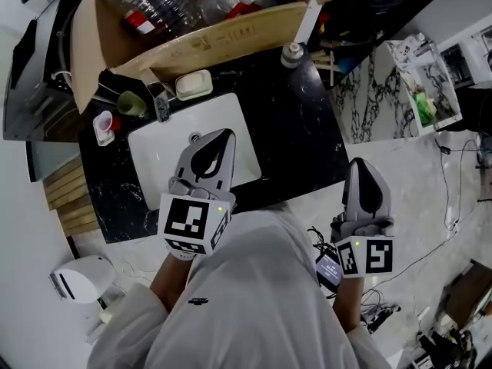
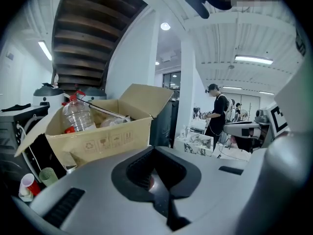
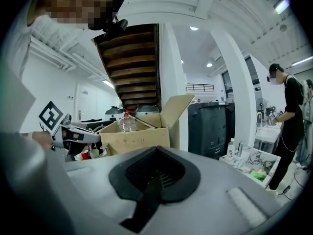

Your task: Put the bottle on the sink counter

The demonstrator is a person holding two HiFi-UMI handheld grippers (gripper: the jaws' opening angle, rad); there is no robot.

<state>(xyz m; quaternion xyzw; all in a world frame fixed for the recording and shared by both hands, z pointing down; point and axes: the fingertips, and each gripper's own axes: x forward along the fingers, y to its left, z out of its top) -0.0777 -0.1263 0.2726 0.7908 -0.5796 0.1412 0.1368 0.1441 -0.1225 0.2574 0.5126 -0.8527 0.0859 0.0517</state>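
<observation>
A large clear plastic bottle (image 1: 150, 6) with a red label lies in an open cardboard box (image 1: 207, 46) at the back of the black sink counter (image 1: 300, 129). The same bottle (image 2: 77, 115) (image 3: 128, 123) stands out of the box (image 2: 98, 141) (image 3: 142, 138) in both gripper views. My left gripper (image 1: 221, 138) (image 2: 155, 180) hovers over the white sink (image 1: 154, 156), shut and empty. My right gripper (image 1: 361, 167) (image 3: 152, 179) hangs off the counter's right edge over the marble floor, jaws together with nothing in them. A small grey-capped bottle (image 1: 291, 54) stands by the box's right corner.
A soap dish (image 1: 194, 84), a green cup (image 1: 132, 104) and a pink cup (image 1: 104, 125) sit behind the sink. A white appliance (image 1: 81, 279) and cables (image 1: 453, 206) lie on the floor. A person in black (image 3: 288, 116) stands far right beside a black bin (image 3: 210, 126).
</observation>
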